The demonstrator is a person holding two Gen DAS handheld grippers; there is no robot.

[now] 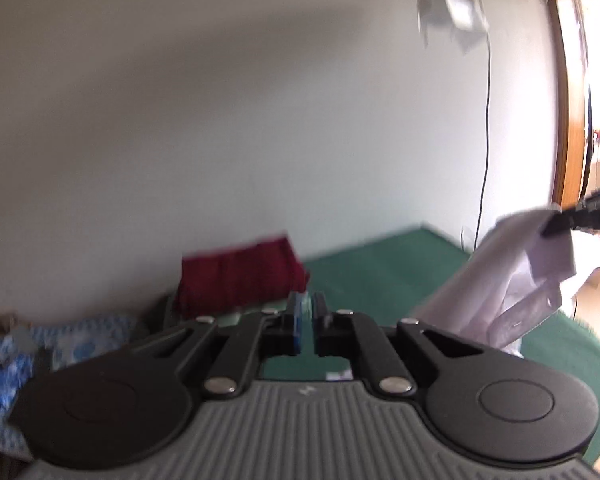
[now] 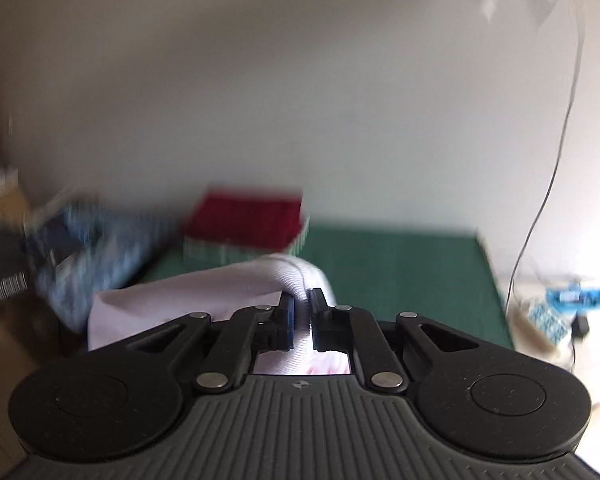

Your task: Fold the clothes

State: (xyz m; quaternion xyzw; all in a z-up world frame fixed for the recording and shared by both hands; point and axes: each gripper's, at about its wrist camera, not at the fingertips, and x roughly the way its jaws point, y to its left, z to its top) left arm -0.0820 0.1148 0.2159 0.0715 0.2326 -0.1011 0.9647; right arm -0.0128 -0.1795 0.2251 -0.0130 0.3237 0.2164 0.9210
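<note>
A pale lilac-white garment (image 2: 204,292) hangs lifted above the green mat (image 2: 400,268). My right gripper (image 2: 305,304) is shut on a bunched fold of it. The left wrist view shows the same garment (image 1: 500,280) drooping from the right gripper (image 1: 556,228) at the far right. My left gripper (image 1: 309,312) has its fingers nearly together with no cloth between them, raised over the mat (image 1: 380,264) and well left of the garment. The left gripper (image 2: 4,264) shows only as a dark blur at the left edge of the right wrist view.
A folded maroon garment (image 1: 240,276) lies on a stack by the wall at the mat's back. Blue patterned cloth (image 1: 4,372) is heaped at the left. A thin cable (image 1: 486,120) runs down the wall beside a wooden door frame (image 1: 572,120). Blue clutter (image 2: 576,300) sits right of the mat.
</note>
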